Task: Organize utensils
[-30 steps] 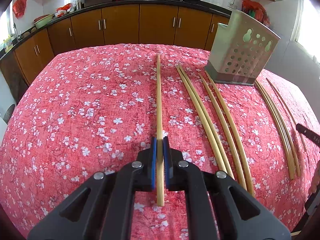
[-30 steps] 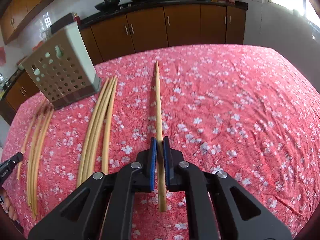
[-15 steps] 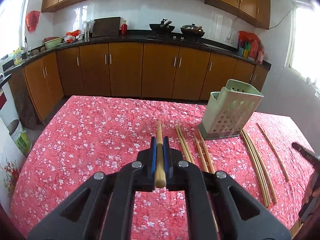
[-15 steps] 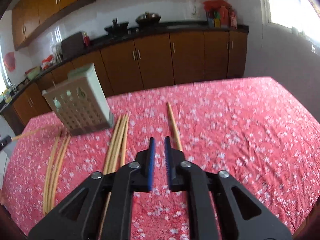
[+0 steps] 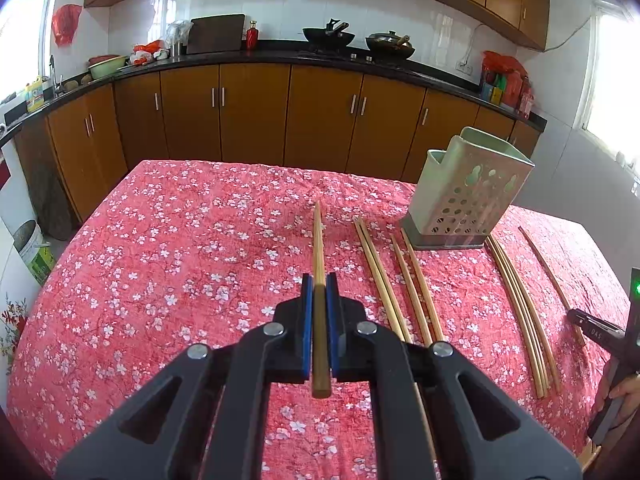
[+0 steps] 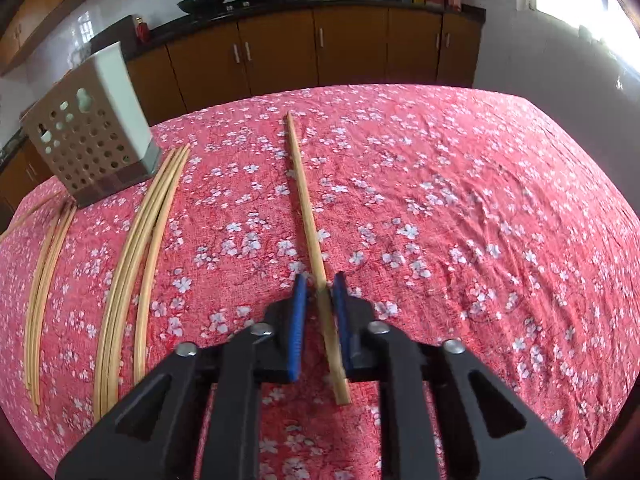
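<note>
Left claw [image 5: 319, 300] first: it's clamped tight on one chopstick [image 5: 318, 240], blue pads flat against both sides. The thick end pokes out toward the camera and the thin end points up the middle of the frame. It looks clear of the cloth, though we can't be sure the far tip is off it.

For this one we'd swing across to the holder [image 5: 468, 196] at the upper right, tip the thin end down over the open top, and only let go once the tip is inside the rim. The holder looks light, so a sideways knock could probably shove it.

Right claw [image 6: 320, 300] is a different story. Its pads sit slightly apart, straddling a second chopstick [image 6: 304, 200] that lies on the table [image 6: 480, 220]. The stick rests against the pad on the right of the frame, with a visible gap to the other pad, so we'd call it not gripped yet. It also runs at a slant through the claw. We'd square up on it before squeezing, or it may twist or skid on the cloth.

Further out in the right view, a bundle of chopsticks [image 6: 152, 220] lies left of centre and more [image 6: 44, 264] sit by the left edge. The holder [image 6: 88, 140] stands upright in the upper left, and we can't see inside it.
</note>
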The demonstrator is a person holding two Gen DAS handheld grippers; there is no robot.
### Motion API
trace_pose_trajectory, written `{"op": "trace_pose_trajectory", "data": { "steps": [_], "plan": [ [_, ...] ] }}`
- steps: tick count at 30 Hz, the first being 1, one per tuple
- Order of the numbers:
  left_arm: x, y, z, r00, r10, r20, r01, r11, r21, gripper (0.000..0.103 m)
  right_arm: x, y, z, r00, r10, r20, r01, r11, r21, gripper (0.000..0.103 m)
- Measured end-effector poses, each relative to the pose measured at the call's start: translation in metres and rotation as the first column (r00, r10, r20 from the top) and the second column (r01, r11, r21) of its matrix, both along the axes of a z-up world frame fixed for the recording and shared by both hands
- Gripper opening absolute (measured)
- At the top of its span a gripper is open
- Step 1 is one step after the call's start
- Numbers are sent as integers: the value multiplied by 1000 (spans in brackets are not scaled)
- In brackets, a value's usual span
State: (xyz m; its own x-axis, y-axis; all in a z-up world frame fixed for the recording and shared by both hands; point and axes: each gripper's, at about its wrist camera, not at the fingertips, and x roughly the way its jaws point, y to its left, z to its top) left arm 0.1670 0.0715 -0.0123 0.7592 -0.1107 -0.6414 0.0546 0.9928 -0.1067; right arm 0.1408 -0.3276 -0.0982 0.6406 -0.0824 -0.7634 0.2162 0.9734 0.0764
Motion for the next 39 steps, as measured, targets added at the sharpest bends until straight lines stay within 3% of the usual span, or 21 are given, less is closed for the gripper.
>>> {"op": "trace_pose_trajectory", "data": {
  "steps": [5, 10, 19, 30, 33, 39],
  "plan": [
    [-1, -1, 5, 1000, 2, 18, -2, 1000, -4, 8, -3, 4, 3, 1000, 18, 20, -18, 1000, 10, 7],
    [-6, 2, 21, 998, 11, 66, -10, 1000, -9, 8, -18, 4, 36, 990, 17, 138, -21, 1000, 23, 7],
    [-10, 7, 61, 984, 32, 177, -26, 999, -37, 8, -40, 2, 103, 929, -10, 370, -8, 999, 46, 7],
    [13, 8, 99, 970, 36, 239, -33, 999, -17, 8, -22, 11, 152, 873, 8, 487, -34, 998, 45, 7],
    [19, 7, 124, 957, 43, 287, -39, 999, -19, 7, -19, 18, 182, 834, 24, 551, -47, 998, 29, 7],
    [14, -12, 185, 906, 5, 424, 13, 999, -39, 7, -24, 33, 250, 689, 29, 724, -83, 996, 39, 7]
  ]
}}
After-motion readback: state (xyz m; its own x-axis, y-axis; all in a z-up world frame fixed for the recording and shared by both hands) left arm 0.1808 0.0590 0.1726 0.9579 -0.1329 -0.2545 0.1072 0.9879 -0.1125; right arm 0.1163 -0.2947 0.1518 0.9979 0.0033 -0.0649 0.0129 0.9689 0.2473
